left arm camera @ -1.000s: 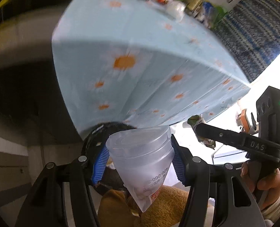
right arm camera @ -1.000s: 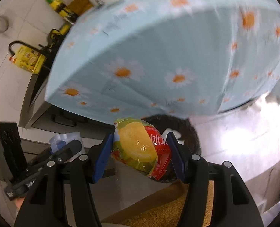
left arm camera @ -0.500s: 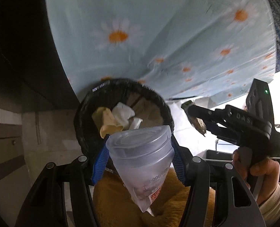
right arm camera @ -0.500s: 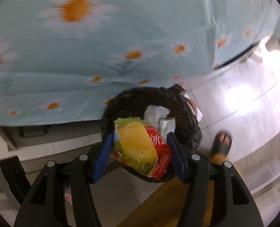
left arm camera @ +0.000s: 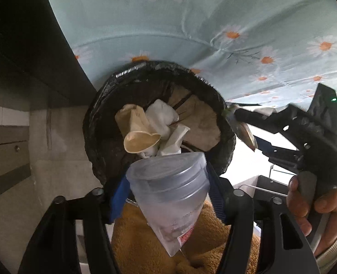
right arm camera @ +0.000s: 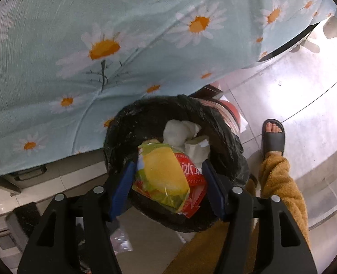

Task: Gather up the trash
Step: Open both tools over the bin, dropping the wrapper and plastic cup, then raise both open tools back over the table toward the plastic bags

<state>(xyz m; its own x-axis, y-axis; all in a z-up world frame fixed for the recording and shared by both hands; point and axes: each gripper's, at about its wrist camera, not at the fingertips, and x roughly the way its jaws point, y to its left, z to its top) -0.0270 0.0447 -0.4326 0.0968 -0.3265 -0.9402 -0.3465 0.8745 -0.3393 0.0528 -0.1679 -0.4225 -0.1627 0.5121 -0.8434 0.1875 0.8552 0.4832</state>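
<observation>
the left tool points steeply down over the near rim of a black-lined bin. its jaws have just been opening and now stand apart. a clear plastic cup still sits between the blue pads, which look to have let go of its sides; the cup's mouth faces the bin and its squashed, labelled end points back toward the camera.

the right tool hangs over the same bin from the other side. its jaws have likewise just been opening and stand apart, with a yellow and red snack wrapper loose between the pads, above the bin's near edge.

inside the bin lie a crushed beige paper cup, crumpled white tissue and brown paper.

behind the bin hangs a light blue daisy-print cloth draped over the surface. beside the bin, on the shiny floor, stands a foot in a dark slipper with a fuzzy brown trouser leg. a hand grips the right tool's handle.
</observation>
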